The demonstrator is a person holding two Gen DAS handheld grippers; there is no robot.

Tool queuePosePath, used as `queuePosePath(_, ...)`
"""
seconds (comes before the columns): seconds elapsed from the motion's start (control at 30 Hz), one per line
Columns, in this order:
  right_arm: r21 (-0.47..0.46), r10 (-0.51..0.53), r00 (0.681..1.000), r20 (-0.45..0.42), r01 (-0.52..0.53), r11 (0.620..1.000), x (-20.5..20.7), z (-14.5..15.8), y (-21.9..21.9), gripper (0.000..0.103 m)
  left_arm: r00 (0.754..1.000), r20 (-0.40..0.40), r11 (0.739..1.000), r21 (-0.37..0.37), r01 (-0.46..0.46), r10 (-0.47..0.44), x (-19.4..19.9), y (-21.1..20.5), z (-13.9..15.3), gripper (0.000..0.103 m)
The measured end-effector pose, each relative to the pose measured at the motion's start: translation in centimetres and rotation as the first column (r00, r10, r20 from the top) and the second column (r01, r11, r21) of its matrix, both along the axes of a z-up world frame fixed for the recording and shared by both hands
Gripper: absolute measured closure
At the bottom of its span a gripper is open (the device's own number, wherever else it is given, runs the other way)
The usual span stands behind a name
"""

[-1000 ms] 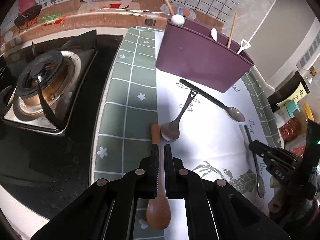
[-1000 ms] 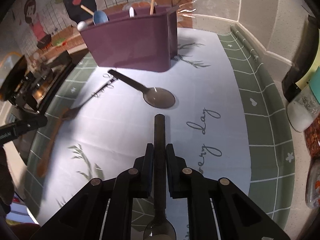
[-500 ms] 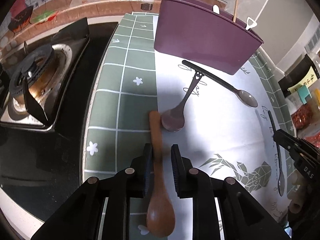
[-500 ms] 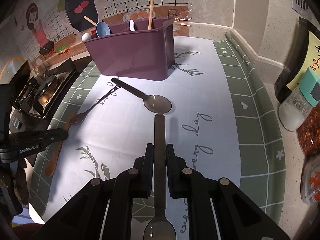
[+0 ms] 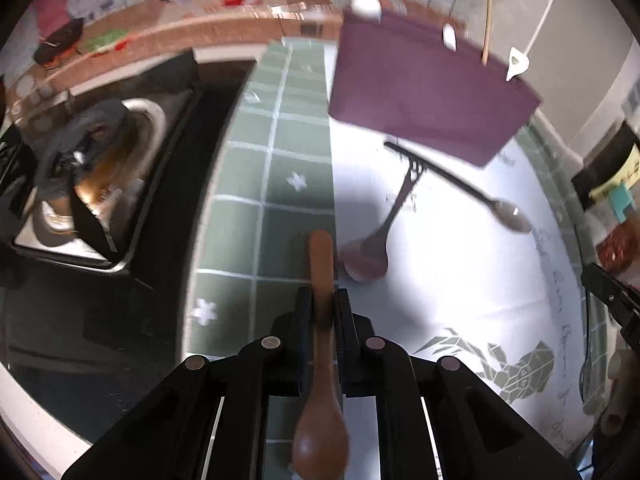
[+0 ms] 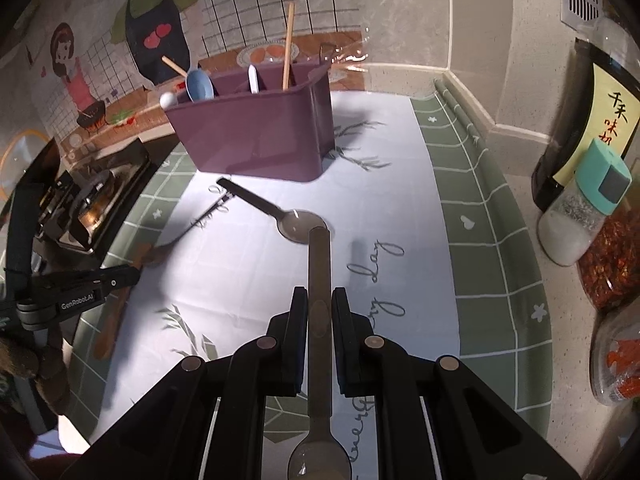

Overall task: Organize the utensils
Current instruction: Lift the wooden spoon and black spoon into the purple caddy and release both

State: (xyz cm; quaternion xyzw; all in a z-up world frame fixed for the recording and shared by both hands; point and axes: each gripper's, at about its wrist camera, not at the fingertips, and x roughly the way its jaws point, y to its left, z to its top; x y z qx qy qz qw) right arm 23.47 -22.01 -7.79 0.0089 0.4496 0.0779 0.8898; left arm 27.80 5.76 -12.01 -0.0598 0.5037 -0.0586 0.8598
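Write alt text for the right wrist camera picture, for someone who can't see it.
The right gripper is shut on a dark spoon, handle pointing ahead toward a purple utensil holder on a white-and-green mat. Another dark spoon lies before the holder.

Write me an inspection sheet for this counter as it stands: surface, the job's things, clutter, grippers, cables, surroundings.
Surface: white printed mat with a green grid border, lying on the counter.
Job's things: purple caddy upright, several utensils standing in it; grey spoon and dark spoon loose on the mat, handles crossing.
Clutter: salt shaker, dark sauce bottle and chilli jars beside the mat.
Grippers: left gripper fingers have just been closing, now shut on the wooden spoon; right gripper shut on a grey spoon handle.
Cables: nothing seen.
Surroundings: gas burner beside the mat, tiled wall with cartoon stickers.
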Motion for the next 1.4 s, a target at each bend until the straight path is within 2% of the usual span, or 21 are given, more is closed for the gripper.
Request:
queuePosePath(0.1, 0.056, -0.004, 1.0, 0.026, 0.002, 0.998, 0.0, 1.5, -0.5, 0.092, 0.999, 0.05, 0.999, -0.049, 0.002, 0.001, -1.0, 0.8, 2.2, 0.092)
queuePosePath(0.27, 0.078, -0.011, 0.999, 0.048, 0.007, 0.997, 0.6, 2.7, -1.0, 0.092, 0.992, 0.127, 0.993, -0.118, 0.011, 0.004, -2.1, 1.3, 5.3, 0.092)
queuePosePath(0.43, 0.078, -0.012, 0.998, 0.054, 0.008, 0.997, 0.9, 2.9, -0.8, 0.092, 0.983, 0.183, 0.992, -0.114, 0.045, -0.023, -2.6, 0.4, 7.1, 0.092)
queuePosePath(0.83, 0.036, -0.014, 0.999, 0.045, 0.012, 0.999, 0.9, 2.2, -0.2, 0.092, 0.974, 0.227, 0.987, -0.148, 0.059, -0.024, -3.2, 0.6, 9.2, 0.092)
queuePosePath(0.97, 0.019, 0.001, 0.998, 0.063, -0.002, 1.0, 1.4, 3.0, 0.3, 0.092, 0.957, 0.287, 0.99, -0.12, 0.074, -0.037, -3.1, 0.2, 11.5, 0.092)
queuePosePath(1.03, 0.013, 0.018, 0.994, 0.11, -0.02, 1.0, 1.8, 4.9, 0.7, 0.092, 0.942, 0.332, 0.989, -0.117, 0.092, -0.048, -2.7, 0.1, 13.6, 0.092)
queuePosePath(1.07, 0.017, 0.026, 0.989, 0.149, -0.029, 0.999, 2.1, 6.4, 0.9, 0.092, 0.926, 0.373, 0.988, -0.11, 0.108, -0.06, -2.4, -0.1, 15.4, 0.092)
queuePosePath(1.13, 0.025, 0.048, 0.958, 0.284, -0.057, 0.998, 2.5, 11.5, 1.4, 0.092, 0.896, 0.437, 0.989, -0.083, 0.126, -0.077, -1.8, -0.5, 18.4, 0.092)
queuePosePath(1.17, 0.019, 0.057, 0.926, 0.374, -0.069, 0.997, 2.6, 14.8, 1.8, 0.092, 0.874, 0.478, 0.99, -0.062, 0.13, -0.085, -1.4, -0.7, 20.3, 0.092)
queuePosePath(1.27, 0.036, 0.056, 0.825, 0.562, -0.093, 0.995, 2.6, 22.1, 2.4, 0.092, 0.814, 0.572, 0.988, -0.041, 0.151, -0.101, 0.1, -1.3, 24.9, 0.092)
queuePosePath(1.3, 0.044, 0.062, 0.795, 0.603, -0.111, 0.993, 2.9, 23.8, 2.6, 0.092, 0.802, 0.589, 0.986, -0.048, 0.158, -0.1, 1.0, -1.4, 26.2, 0.092)
queuePosePath(1.37, 0.05, 0.058, 0.755, 0.653, -0.12, 0.991, 4.0, 25.8, 3.0, 0.092, 0.798, 0.595, 0.982, -0.07, 0.175, -0.1, 3.1, -1.5, 27.7, 0.092)
queuePosePath(1.4, 0.054, 0.057, 0.75, 0.659, -0.122, 0.991, 4.6, 26.1, 3.1, 0.092, 0.801, 0.59, 0.98, -0.081, 0.182, -0.1, 4.1, -1.5, 28.0, 0.092)
